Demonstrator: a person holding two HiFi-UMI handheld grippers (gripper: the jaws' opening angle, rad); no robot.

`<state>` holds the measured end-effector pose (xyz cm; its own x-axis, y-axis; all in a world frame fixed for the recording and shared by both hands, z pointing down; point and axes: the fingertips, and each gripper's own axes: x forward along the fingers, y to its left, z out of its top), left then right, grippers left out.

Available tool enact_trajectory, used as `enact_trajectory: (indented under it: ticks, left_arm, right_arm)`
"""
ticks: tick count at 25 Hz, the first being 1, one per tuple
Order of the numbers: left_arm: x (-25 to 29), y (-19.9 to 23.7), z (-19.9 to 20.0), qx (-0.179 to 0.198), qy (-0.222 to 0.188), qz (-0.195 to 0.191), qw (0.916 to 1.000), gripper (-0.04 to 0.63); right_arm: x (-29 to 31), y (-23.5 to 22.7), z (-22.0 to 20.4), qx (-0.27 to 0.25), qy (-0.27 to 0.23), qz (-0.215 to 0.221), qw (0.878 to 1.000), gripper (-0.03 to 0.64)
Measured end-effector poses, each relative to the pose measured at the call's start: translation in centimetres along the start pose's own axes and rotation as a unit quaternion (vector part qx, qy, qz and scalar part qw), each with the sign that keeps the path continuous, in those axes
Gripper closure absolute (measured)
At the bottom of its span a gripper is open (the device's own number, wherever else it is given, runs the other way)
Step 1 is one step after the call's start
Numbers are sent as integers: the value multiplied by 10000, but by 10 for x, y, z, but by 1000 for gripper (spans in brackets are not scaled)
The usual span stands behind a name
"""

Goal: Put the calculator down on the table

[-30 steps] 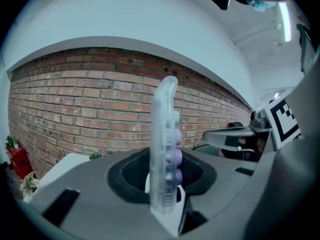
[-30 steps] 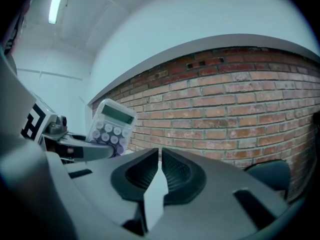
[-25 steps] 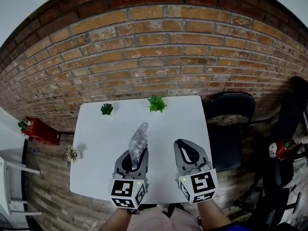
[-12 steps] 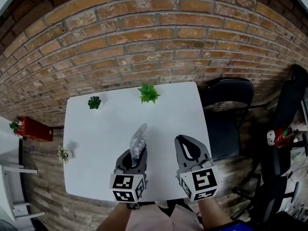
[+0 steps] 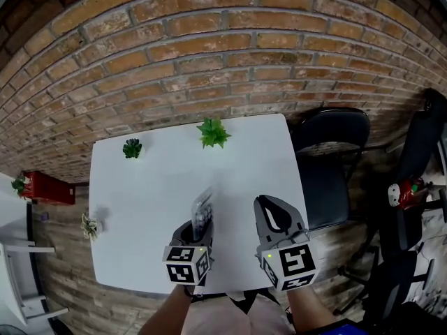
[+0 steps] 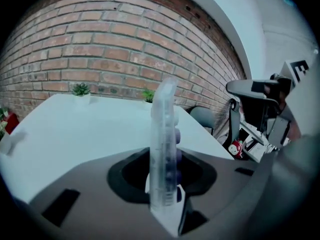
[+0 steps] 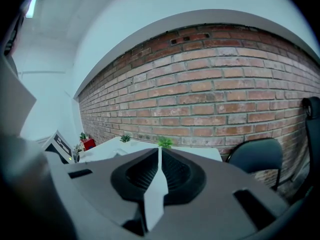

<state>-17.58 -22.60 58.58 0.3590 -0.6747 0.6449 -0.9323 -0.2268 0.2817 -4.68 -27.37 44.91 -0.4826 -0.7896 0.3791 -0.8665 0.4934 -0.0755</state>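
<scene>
The left gripper clamps the calculator on edge, its long axis pointing ahead over the table; the right gripper is closed and empty.

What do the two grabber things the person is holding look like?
The left gripper and right gripper are chunky dark grey plastic. Each has two broad, rounded fingers around a black hollow, with pale pads where they meet. A white cube with black square patterns sits at the back of each one, left and right. No cables show.
</scene>
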Motion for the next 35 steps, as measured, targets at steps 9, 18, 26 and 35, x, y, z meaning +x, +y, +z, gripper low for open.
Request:
enact_trajectory:
  ticks: [9,18,26,35]
  left_arm:
    - [17,5,-10,-318,322,-229,9987,460]
    - [23,13,-18,-631,509,-306,9962,459]
    - [26,14,-14,-567,451,-265,9970,456]
    - [29,17,-6,-384,347,-206,9984,395]
  right_arm:
    - [3,-9,-5,94,65,-101,9999,597]
    - [6,-15,-5,128,65,-152,9998,598]
    - [9,-15,-6,141,93,-135,9998,598]
    - [13,-17,-5,155,107,-114,9998,598]
